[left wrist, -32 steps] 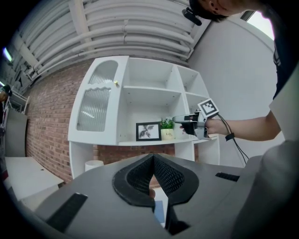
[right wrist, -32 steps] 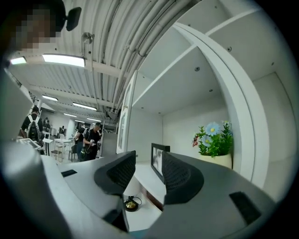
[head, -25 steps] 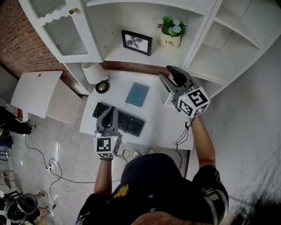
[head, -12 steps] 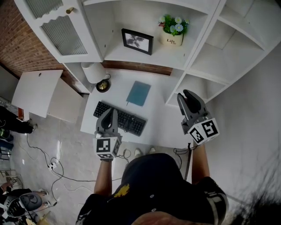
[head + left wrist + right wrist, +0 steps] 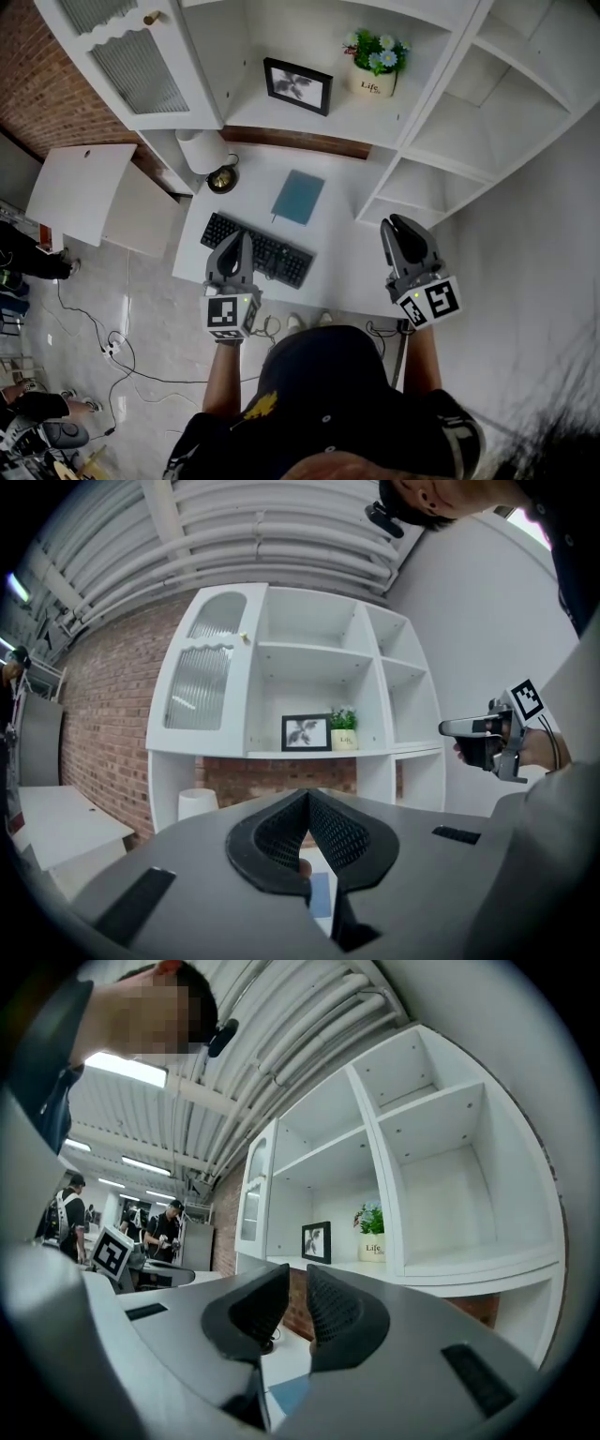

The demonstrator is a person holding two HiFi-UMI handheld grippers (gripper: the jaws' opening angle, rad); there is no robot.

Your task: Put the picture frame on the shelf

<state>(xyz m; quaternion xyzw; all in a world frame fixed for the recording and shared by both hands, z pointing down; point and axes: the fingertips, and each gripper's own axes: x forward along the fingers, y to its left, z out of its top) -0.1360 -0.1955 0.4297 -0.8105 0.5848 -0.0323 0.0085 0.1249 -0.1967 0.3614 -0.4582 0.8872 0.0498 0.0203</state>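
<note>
The black picture frame (image 5: pixel 298 86) stands on the white shelf (image 5: pixel 309 122), left of the white flower pot (image 5: pixel 373 77); below, a black keyboard (image 5: pixel 270 253) lies before a teal notebook (image 5: pixel 298 197).

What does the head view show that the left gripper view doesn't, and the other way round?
Only the head view shows the black keyboard on the desk and the cables trailing over the floor. Only the left gripper view shows the ceiling pipes and, close up, the left gripper with its jaws shut and nothing between them. Both show the picture frame standing on the white shelf beside the flower pot, the glass-fronted cabinet door and the brick wall.
</note>
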